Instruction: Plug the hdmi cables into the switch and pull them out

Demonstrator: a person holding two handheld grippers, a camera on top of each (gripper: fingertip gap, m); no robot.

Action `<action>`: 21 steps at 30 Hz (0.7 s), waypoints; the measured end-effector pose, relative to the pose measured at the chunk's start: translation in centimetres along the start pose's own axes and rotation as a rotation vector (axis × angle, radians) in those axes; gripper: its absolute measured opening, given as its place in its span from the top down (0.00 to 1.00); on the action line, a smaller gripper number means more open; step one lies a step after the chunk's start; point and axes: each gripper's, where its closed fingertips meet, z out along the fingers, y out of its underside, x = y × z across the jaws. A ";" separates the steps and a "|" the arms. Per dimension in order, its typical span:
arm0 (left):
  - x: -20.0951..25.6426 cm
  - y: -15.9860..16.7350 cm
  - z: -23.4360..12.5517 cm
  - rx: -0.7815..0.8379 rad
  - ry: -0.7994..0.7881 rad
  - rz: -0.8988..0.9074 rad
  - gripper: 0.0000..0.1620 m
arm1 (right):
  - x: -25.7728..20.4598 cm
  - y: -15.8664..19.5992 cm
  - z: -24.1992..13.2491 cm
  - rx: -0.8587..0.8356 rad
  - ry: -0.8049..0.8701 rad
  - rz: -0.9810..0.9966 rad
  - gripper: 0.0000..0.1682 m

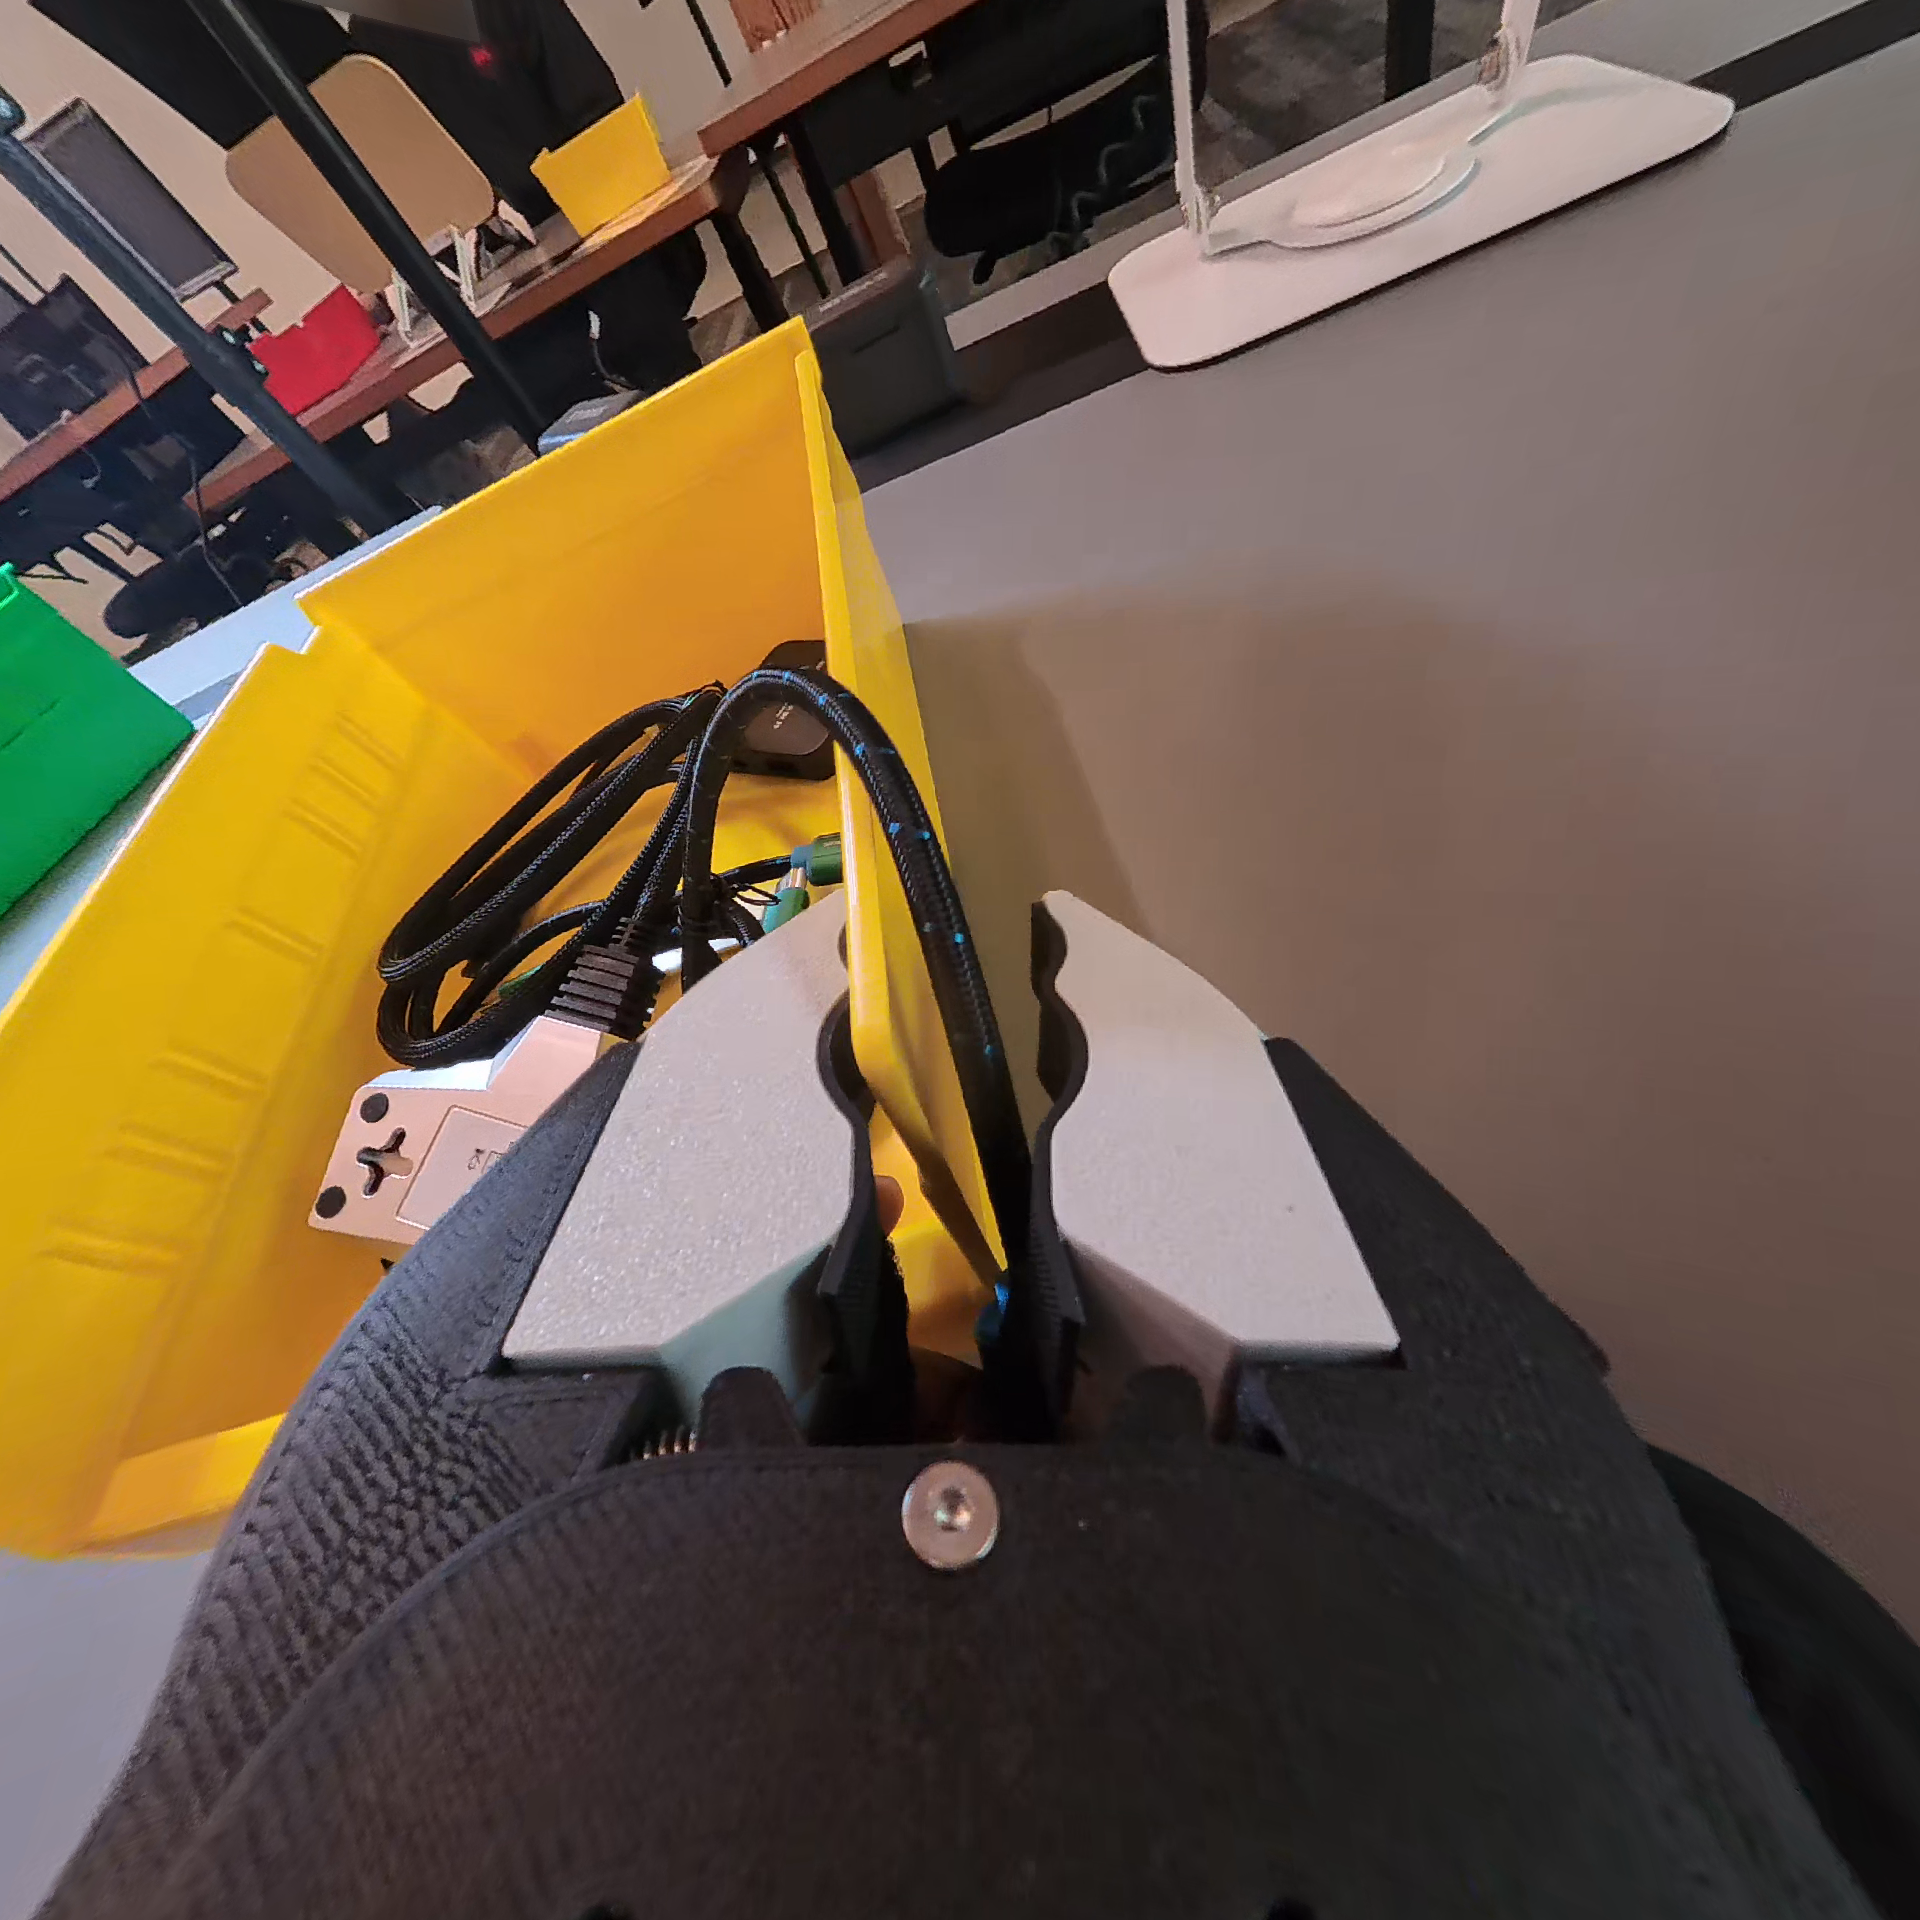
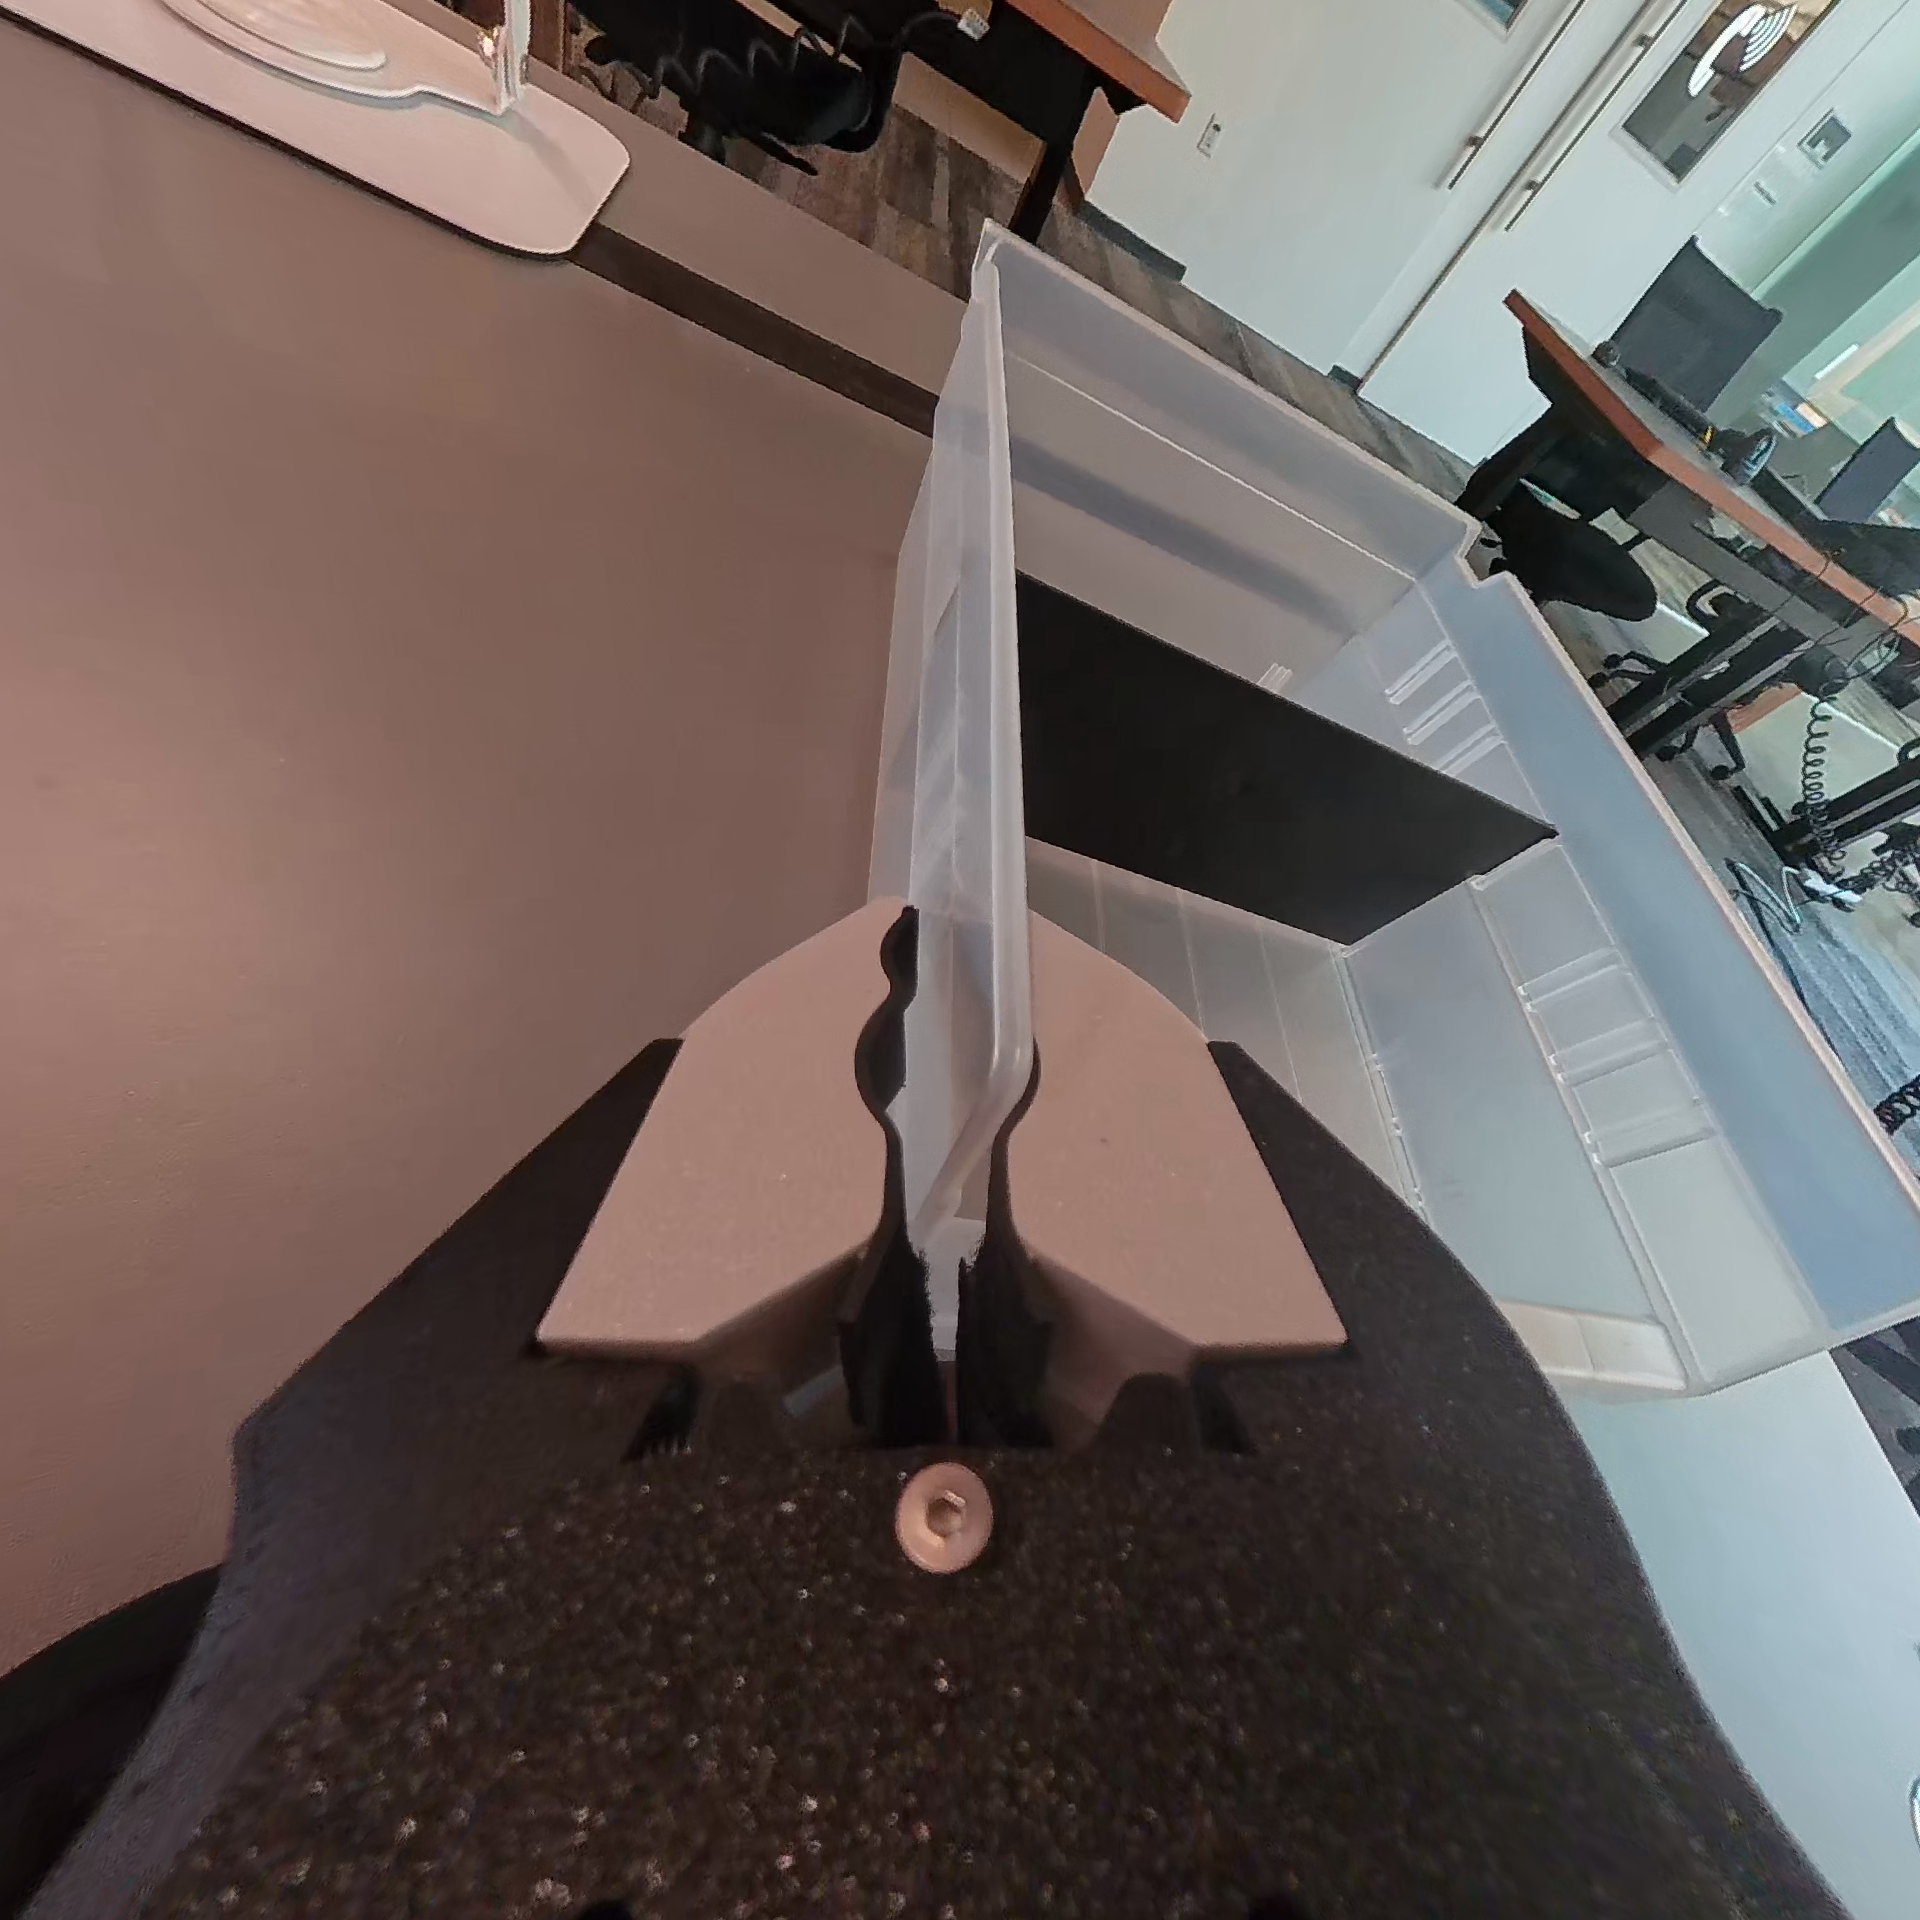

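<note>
The left gripper (image 1: 940, 1122) straddles the right wall of a yellow bin (image 1: 582, 623), its fingers (image 1: 717, 1122) narrowed on that wall together with a black braided HDMI cable with blue flecks (image 1: 914, 862), which arcs up over the rim and runs down between the pads on the outer side of the wall. Inside the bin lie more coiled black braided cables (image 1: 540, 862), a black ribbed plug (image 1: 603, 987) resting against a silver switch box (image 1: 416, 1143) that sits at the near end of the bin floor, partly hidden behind the left finger, and some small green connectors (image 1: 800, 873). A dark device (image 1: 790, 717) leans in the bin's far right corner. The bin stands on a grey surface (image 1: 1455, 727); a white monitor base (image 1: 1434, 197) sits at its far edge, and a green bin (image 1: 62, 727) shows at the far left. The right gripper (image 2: 961, 1101) is closed on the left wall of a translucent clear bin (image 2: 1558, 987), with the rim pinched between its fingers (image 2: 1122, 1122). A black divider (image 2: 1247, 779) crosses the clear bin's interior, and the compartments in view hold nothing else. The same grey surface (image 2: 364, 623) stretches to the left, with the white monitor base (image 2: 468, 156) at its far end.
</note>
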 end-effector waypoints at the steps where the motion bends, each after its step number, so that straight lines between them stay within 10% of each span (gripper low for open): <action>1: 0.2 -0.1 0.0 0.001 -0.002 0.008 0.82 | 0.0 0.0 0.0 0.002 0.002 -0.003 0.94; 11: 1.3 -1.3 -1.9 0.090 0.102 0.033 0.67 | -2.1 -9.3 -6.9 0.714 -0.070 -0.080 0.88; 21: -7.9 0.3 -5.9 -0.034 0.194 -0.086 0.64 | -6.3 -8.9 -6.7 0.700 -0.297 -0.179 0.76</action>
